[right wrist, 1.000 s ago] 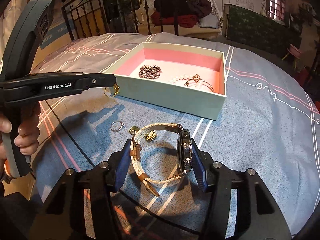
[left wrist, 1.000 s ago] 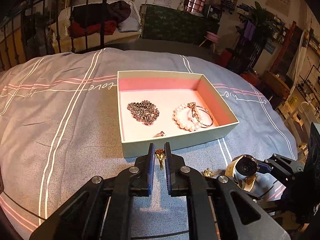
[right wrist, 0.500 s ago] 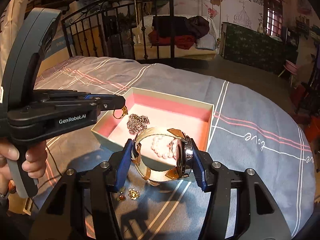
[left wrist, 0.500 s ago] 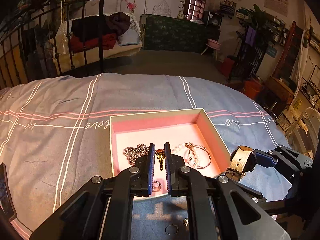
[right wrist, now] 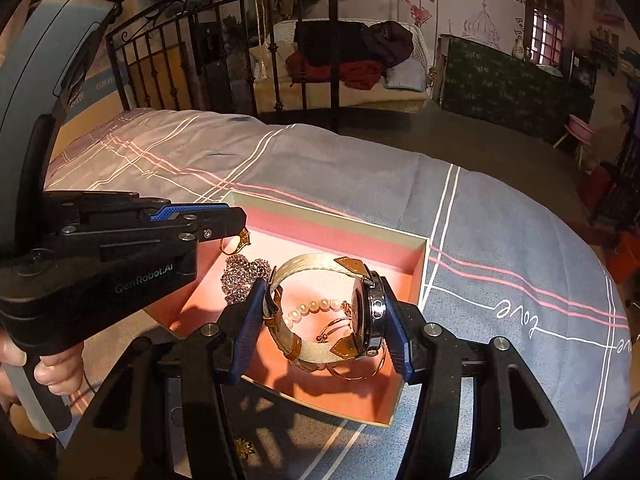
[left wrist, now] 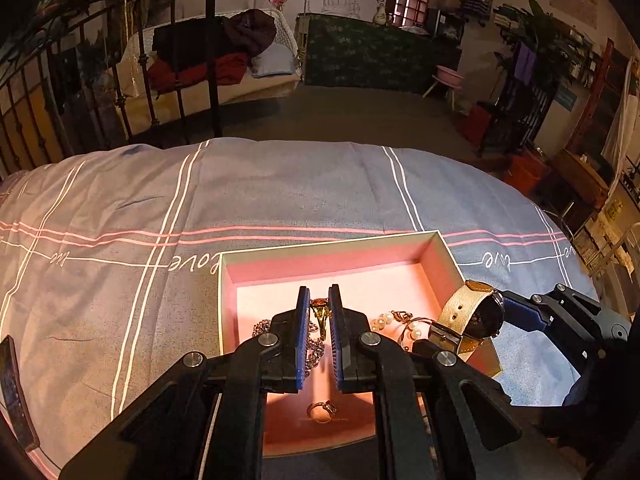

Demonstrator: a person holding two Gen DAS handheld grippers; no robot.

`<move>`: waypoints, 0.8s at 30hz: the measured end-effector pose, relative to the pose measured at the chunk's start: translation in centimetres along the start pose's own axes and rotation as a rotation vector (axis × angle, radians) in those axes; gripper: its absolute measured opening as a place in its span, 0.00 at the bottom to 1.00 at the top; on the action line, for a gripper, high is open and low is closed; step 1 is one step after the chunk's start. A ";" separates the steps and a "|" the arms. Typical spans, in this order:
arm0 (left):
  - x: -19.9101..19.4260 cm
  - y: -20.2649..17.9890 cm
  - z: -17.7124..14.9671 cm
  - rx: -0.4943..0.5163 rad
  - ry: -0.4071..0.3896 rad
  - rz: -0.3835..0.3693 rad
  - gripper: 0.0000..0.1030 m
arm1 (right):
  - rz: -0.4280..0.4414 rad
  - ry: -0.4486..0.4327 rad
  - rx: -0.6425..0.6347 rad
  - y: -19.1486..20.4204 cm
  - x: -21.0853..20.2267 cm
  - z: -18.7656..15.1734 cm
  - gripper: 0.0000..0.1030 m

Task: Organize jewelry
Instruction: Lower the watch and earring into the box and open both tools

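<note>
- Nearest the right wrist camera, a small gold flower-shaped piece [right wrist: 244,449] lies on the grey bedspread [right wrist: 500,248] just outside the box, not yet put away; whether more pieces wait out of view cannot be told.
- The right gripper [right wrist: 322,316] holds a cream-strapped wristwatch [right wrist: 320,308] above the near part of the pink-lined box [right wrist: 425,264], jaws clamped on the strap at one side and the case at the other.
- The left gripper [left wrist: 319,314] hangs over the box with jaws pinched nearly together on a gold ring [left wrist: 320,312].
- On the box floor, already sorted: a small ring [left wrist: 320,411], a silvery chain necklace [right wrist: 240,276], a pearl bracelet [right wrist: 316,306] and a thin gold bangle [right wrist: 356,364].
- Judged from this, the job is well past halfway: watch and ring look ready to be set down, with at least the flower piece left.
- Beyond the bed, an iron bedstead [right wrist: 224,56] frames the room.
</note>
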State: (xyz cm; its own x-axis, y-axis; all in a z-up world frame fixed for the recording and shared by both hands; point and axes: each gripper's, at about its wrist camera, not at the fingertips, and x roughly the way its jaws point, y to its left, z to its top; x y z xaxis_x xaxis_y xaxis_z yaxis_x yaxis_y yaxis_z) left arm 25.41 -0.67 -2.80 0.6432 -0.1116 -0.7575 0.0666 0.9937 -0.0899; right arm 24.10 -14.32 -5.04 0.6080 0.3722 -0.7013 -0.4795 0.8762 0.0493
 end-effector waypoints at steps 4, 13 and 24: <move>0.3 -0.3 -0.2 0.012 0.009 -0.003 0.09 | -0.008 0.012 -0.006 0.2 0.4 -0.1 0.53; 1.0 0.0 -0.2 -0.003 0.031 -0.003 0.09 | -0.023 0.046 -0.024 0.5 1.3 0.0 0.53; 3.0 -0.3 -0.3 -0.026 0.104 -0.012 0.09 | -0.020 0.104 -0.042 0.7 2.3 -1.4 0.53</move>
State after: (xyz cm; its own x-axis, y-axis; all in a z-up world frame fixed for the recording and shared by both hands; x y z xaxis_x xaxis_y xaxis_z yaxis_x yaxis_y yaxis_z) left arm 27.15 -1.29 -5.24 0.5599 -0.1254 -0.8190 0.0533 0.9919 -0.1154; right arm 24.33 -13.27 -7.63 0.5501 0.3189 -0.7718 -0.4951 0.8688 0.0061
